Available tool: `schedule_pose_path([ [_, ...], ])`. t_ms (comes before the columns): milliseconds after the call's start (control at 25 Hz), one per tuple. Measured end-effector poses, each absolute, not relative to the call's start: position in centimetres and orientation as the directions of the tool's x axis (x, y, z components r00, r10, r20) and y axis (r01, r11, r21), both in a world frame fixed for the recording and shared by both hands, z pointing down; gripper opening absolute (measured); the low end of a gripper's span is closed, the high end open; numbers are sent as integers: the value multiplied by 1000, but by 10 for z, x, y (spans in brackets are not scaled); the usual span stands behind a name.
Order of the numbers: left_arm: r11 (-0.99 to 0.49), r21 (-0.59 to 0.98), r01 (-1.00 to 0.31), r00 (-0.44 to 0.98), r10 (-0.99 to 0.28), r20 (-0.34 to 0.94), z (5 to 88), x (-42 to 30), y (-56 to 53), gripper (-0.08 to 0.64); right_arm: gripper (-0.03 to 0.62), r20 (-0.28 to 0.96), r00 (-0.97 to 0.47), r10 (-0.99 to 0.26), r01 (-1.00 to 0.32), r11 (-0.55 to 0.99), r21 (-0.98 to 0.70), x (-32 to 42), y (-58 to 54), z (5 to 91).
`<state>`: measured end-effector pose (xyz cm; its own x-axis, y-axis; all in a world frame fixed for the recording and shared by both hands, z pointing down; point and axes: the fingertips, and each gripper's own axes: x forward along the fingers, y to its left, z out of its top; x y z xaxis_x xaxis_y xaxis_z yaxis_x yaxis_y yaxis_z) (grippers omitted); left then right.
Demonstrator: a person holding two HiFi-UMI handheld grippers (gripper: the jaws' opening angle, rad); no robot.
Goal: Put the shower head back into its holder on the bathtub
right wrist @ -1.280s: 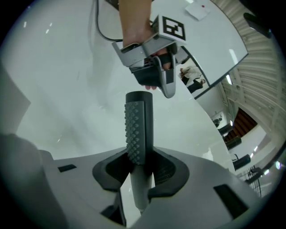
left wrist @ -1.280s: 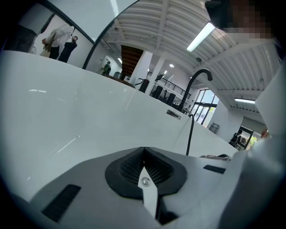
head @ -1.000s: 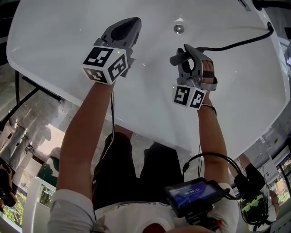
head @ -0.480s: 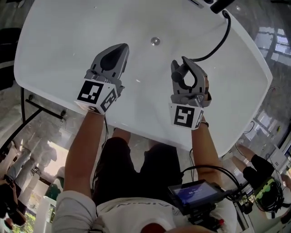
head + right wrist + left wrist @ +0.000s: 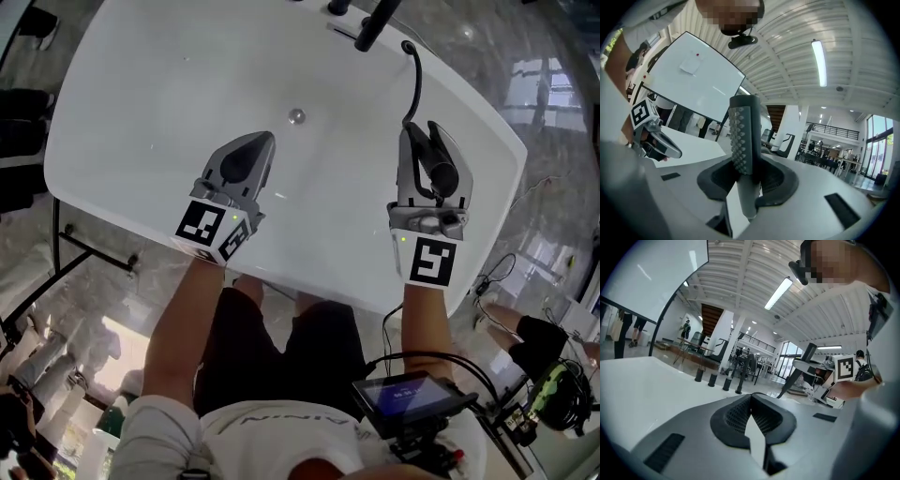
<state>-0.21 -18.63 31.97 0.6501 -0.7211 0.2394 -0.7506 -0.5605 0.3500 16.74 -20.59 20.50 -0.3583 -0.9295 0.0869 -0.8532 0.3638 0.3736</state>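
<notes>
The white bathtub (image 5: pixel 141 112) lies across the head view, its drain (image 5: pixel 296 116) near the middle of the basin. The person leans over the near rim with both arms held out above the tub.

The right gripper (image 5: pixel 424 141) is clamped on the shower head (image 5: pixel 441 173); in the right gripper view the jaws press on either side of the grey handle, and the head's nubbed spray face (image 5: pixel 737 136) stands up between them toward 12 o'clock. The black hose (image 5: pixel 413 84) runs from the gripper's tips toward 12 o'clock and curls up to the far rim. So the shower head is up in the air over the tub's right end, out of its holder.

A cluster of dark fittings (image 5: pixel 367 26) sits on the far rim at about 11 o'clock from the right gripper; which of them is the holder I cannot tell.

The left gripper (image 5: pixel 261 142) hangs over the basin at 9 o'clock from the right one, well apart from it, with the drain at 1 o'clock from its tips. Its jaws are pressed together with nothing between them
</notes>
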Motion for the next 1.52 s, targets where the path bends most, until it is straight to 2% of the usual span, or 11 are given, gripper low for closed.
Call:
schedule_pose_path([
  [160, -593, 338, -731, 671, -715, 196, 296, 27, -188, 17, 118, 37, -344, -938, -857, 330, 395, 201, -211, 178],
  [360, -629, 314, -711, 692, -705, 154, 252, 35, -194, 17, 118, -33, -331, -943, -874, 293, 387, 206, -227, 129],
  [680, -608, 343, -716, 681, -717, 149, 267, 37, -205, 17, 118, -68, -302, -951, -906, 264, 329, 232, -280, 131],
  [1000, -594, 354, -722, 671, -726, 151, 278, 44, -215, 17, 118, -43, -307, -951, -907, 278, 316, 245, -331, 152],
  [1240, -599, 349, -720, 674, -724, 149, 286, 60, -228, 17, 118, -9, -314, -949, -931, 306, 200, 273, -372, 184],
  [1520, -581, 367, -726, 666, -727, 166, 301, 56, -220, 17, 117, 29, -315, -949, -935, 315, 160, 284, -412, 213],
])
